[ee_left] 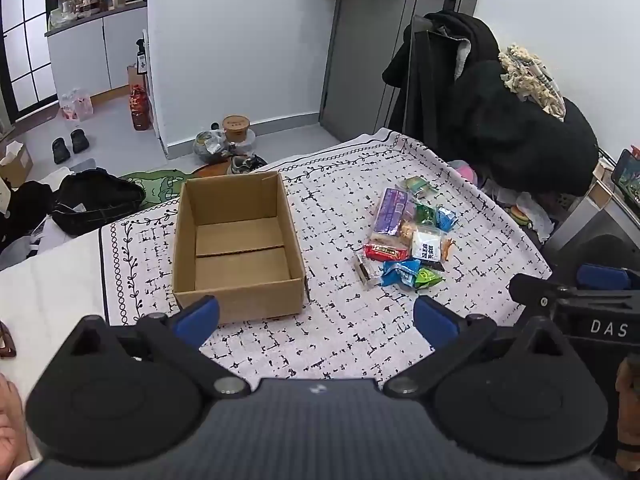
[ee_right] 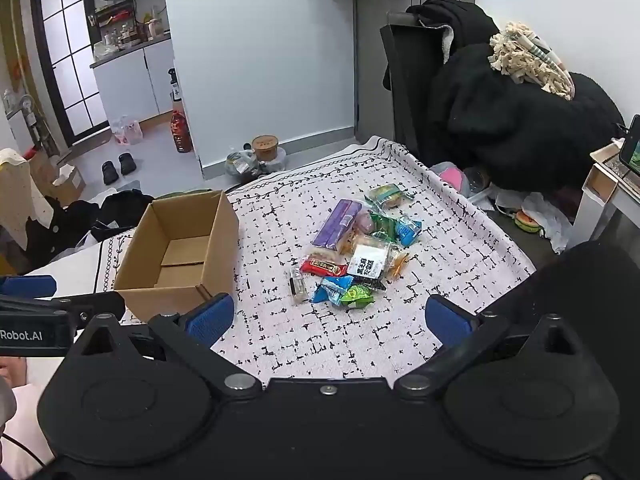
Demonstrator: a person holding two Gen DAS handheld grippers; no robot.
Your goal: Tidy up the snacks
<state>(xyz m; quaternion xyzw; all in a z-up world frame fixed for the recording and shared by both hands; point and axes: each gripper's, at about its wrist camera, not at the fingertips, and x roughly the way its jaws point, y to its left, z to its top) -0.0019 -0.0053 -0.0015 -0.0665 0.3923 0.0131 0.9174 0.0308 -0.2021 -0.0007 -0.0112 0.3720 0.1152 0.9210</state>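
Holding both tongs wide apart, you are gripping nothing: left gripper (ee_left: 316, 316), right gripper (ee_right: 330, 318). Colourful wrapped snacks (ee_right: 356, 250) are lying piled on the patterned white cloth (ee_right: 320, 340), beside the open brown cardboard box (ee_left: 236, 244).

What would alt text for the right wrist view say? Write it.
A pile of wrapped snacks lies on a patterned cloth, right of an empty cardboard box. The open right gripper hovers nearby, holding nothing.

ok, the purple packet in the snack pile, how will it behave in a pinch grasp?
The purple packet is long, flat film wrap, so probably light and somewhat floppy at the ends. The glossy wrapper may slip. It overlaps neighbouring snacks, so lifting could drag them.
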